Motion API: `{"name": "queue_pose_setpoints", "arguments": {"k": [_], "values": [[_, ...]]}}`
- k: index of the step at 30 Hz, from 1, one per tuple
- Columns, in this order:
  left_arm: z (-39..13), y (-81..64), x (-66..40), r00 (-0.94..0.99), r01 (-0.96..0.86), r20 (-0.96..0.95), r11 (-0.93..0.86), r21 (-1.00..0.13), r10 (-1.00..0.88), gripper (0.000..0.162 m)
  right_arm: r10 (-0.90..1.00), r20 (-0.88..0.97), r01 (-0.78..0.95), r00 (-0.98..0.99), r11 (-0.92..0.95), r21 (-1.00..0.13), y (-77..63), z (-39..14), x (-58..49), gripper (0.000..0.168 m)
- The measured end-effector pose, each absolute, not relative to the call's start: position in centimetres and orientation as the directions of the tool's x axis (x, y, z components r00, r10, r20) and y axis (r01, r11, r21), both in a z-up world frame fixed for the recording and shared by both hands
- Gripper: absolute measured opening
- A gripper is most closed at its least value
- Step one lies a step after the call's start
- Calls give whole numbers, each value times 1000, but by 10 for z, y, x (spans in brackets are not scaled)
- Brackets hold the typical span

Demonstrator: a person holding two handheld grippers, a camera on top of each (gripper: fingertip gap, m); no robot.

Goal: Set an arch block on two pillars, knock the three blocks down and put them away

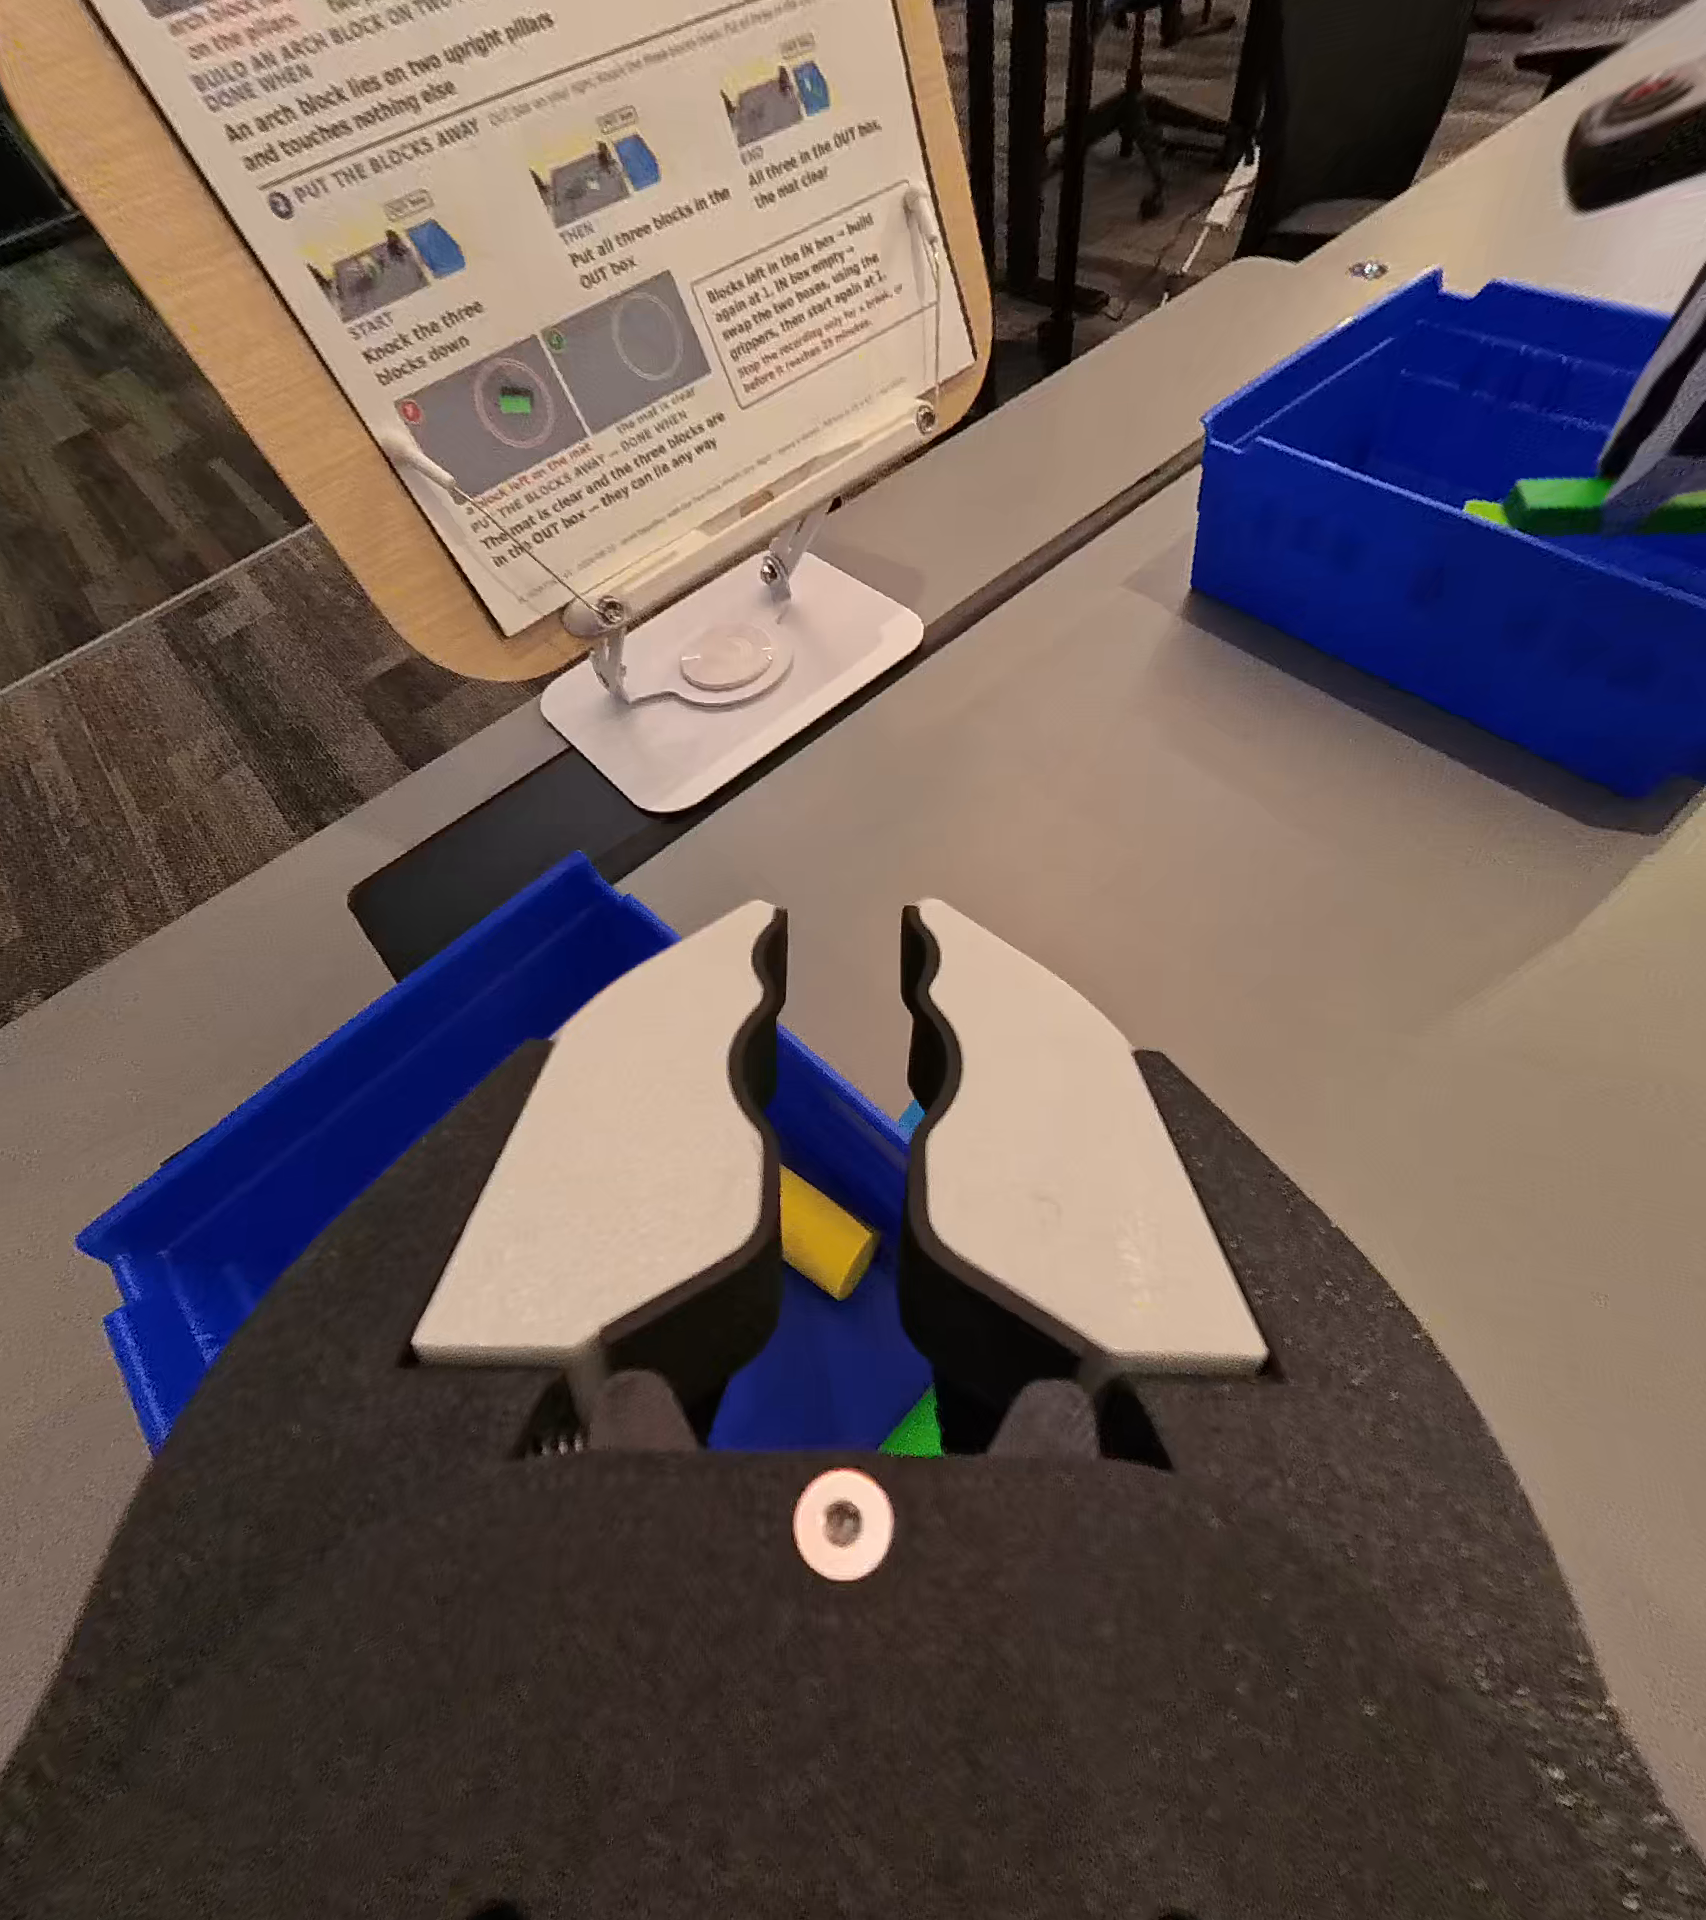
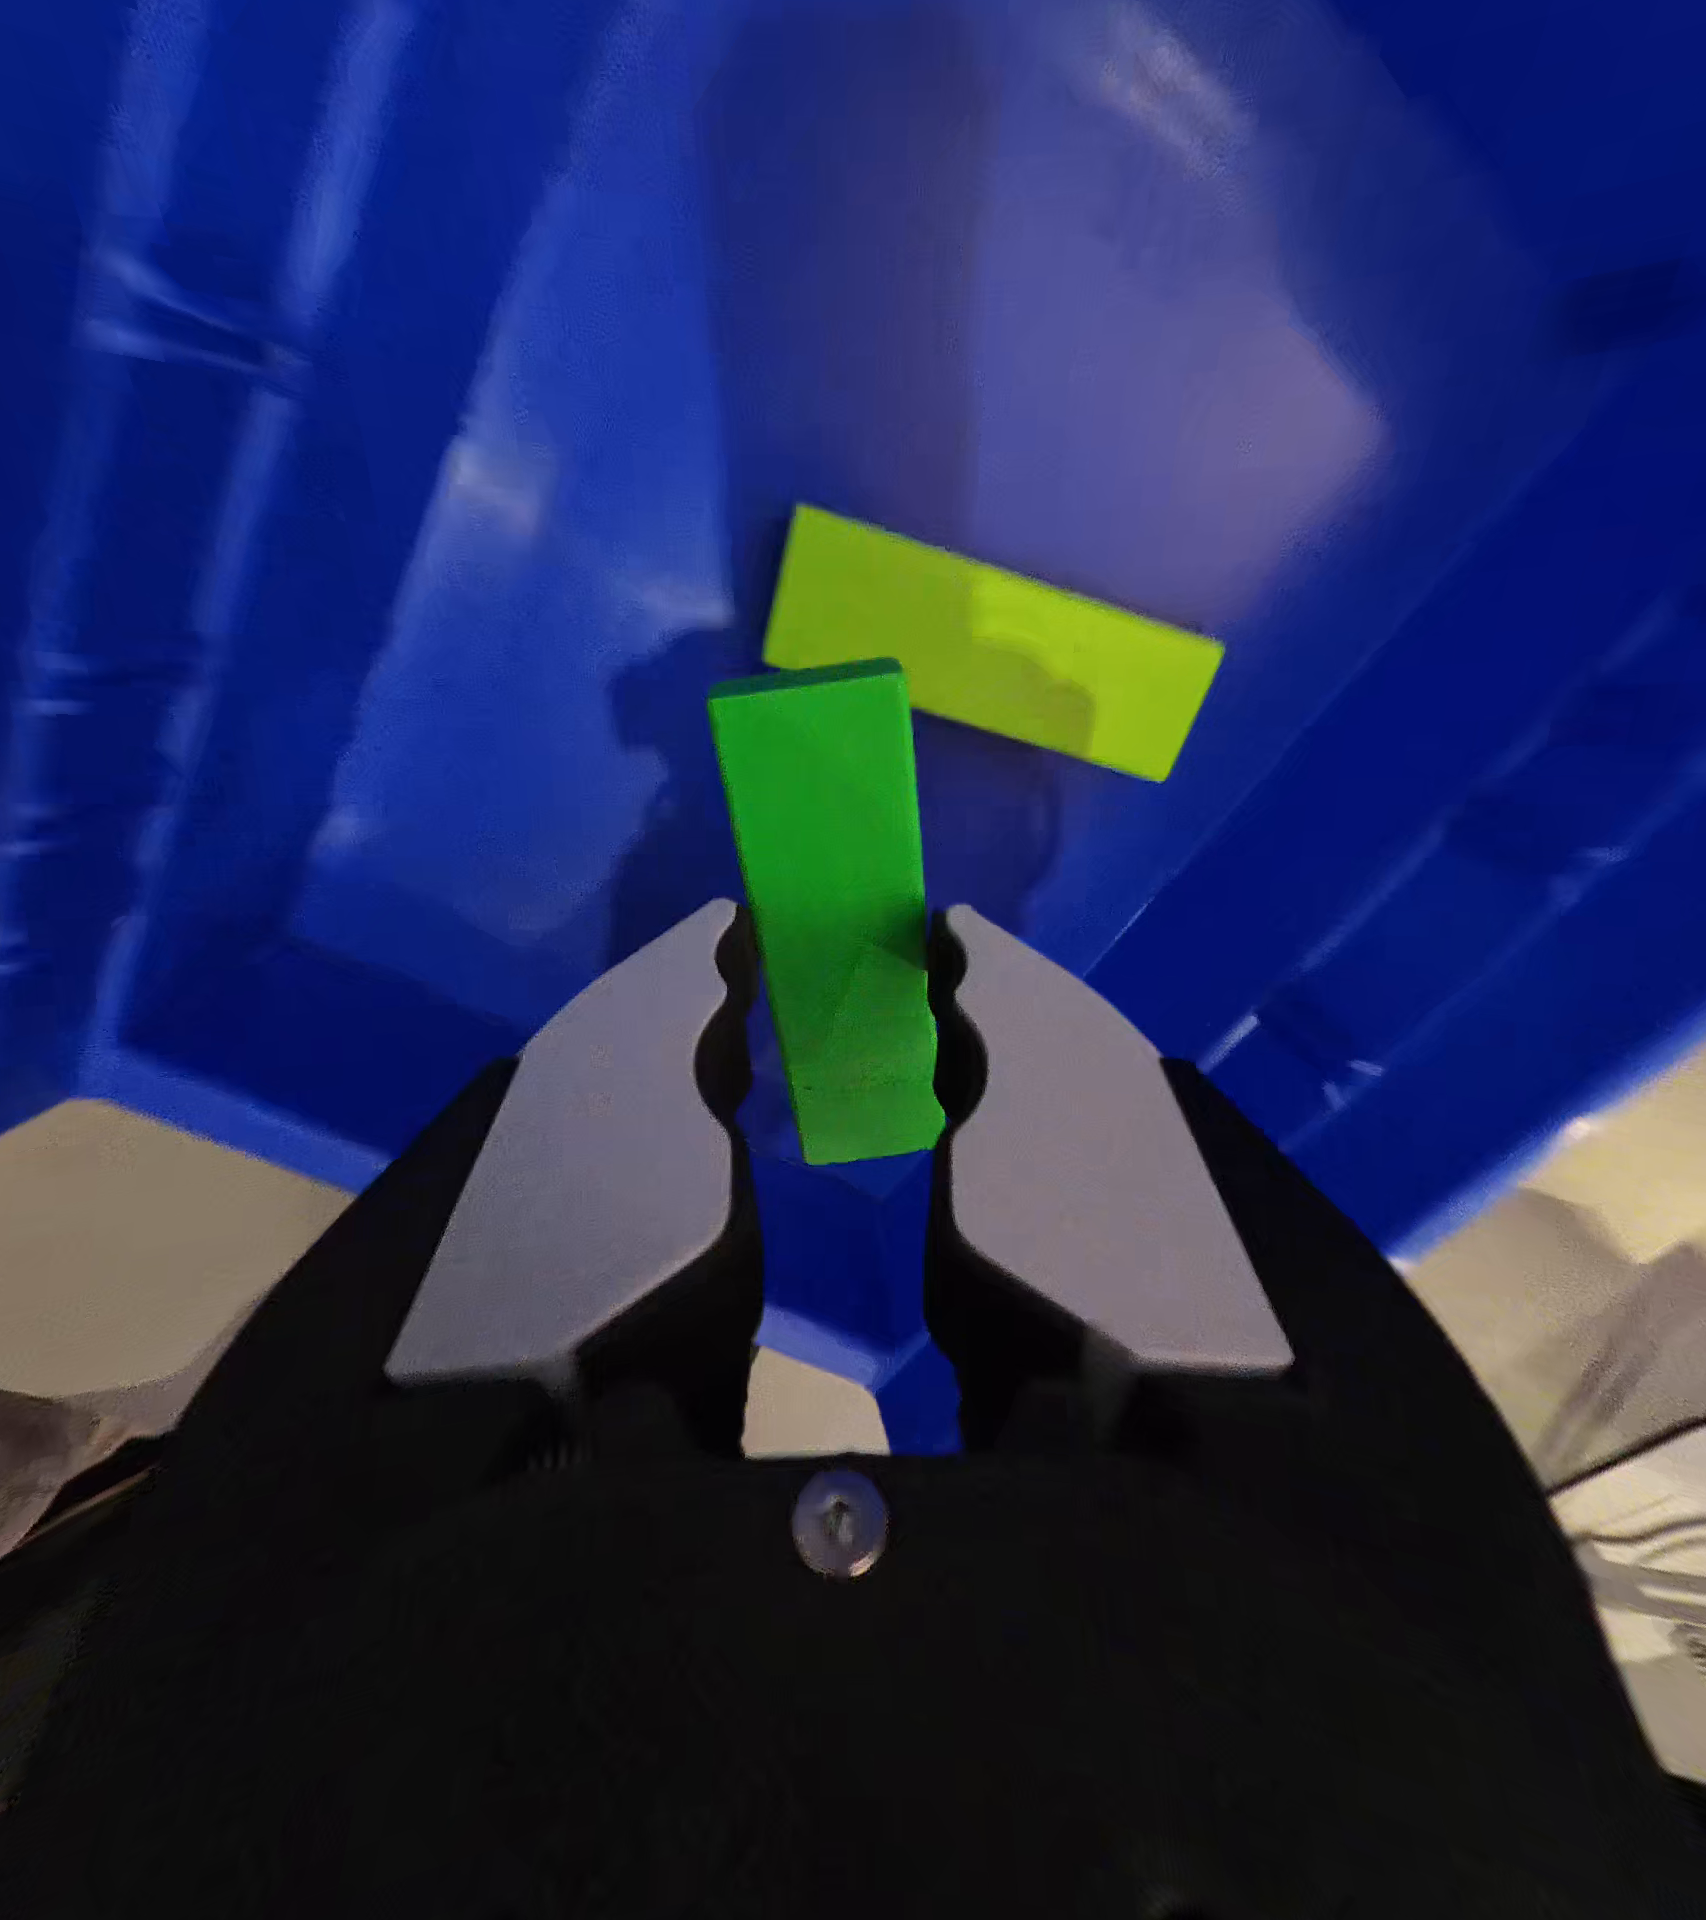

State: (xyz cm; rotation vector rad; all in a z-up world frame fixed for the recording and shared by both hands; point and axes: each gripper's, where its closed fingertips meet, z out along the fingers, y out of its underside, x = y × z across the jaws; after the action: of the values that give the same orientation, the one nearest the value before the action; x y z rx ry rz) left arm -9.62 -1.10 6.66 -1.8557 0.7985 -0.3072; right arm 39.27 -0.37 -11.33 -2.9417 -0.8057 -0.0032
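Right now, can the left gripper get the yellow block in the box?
Probably yes. The left gripper hangs open right above the blue box, and the yellow block shows between its fingers with nothing covering it. It would need to open wider.

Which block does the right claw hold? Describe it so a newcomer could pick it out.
Find the blue bin filling the right wrist view. Between the right claw's jaws is the dark green block, long and flat-sided. The lime block beyond lies loose and is yellower.
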Motion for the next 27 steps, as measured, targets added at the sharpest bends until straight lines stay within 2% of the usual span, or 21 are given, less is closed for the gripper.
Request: {"name": "queue_pose_setpoints", "arguments": {"k": [4, 12, 16, 18, 23, 27], "values": [[61, -14, -89, 735, -406, -147, -256, -877, -662, 21, 499, -12, 497, 867, -865, -73, -8, -144, 400, 34], [45, -13, -83, 725, -448, -144, -303, -841, -673, 21, 539, -21, 539, 842, -842, 5, -21, -161, 405, 35], [28, -23, -68, 662, -520, -137, -321, -792, -737, 18, 533, 53, 536, 844, -837, -111, -9, -147, 405, 39], [7, -39, -57, 562, -634, -151, -307, -709, -813, 12, 517, 85, 523, 852, -830, -195, -3, -132, 406, 38], [-50, -53, -36, 334, -882, -266, -200, -428, -904, 21, 520, 101, 522, 848, -786, -332, -3, -98, 401, 40], [-91, -51, -34, 345, -928, -239, -293, -229, -908, 25, 540, 116, 540, 834, -752, -378, -5, -81, 398, 42]]}}
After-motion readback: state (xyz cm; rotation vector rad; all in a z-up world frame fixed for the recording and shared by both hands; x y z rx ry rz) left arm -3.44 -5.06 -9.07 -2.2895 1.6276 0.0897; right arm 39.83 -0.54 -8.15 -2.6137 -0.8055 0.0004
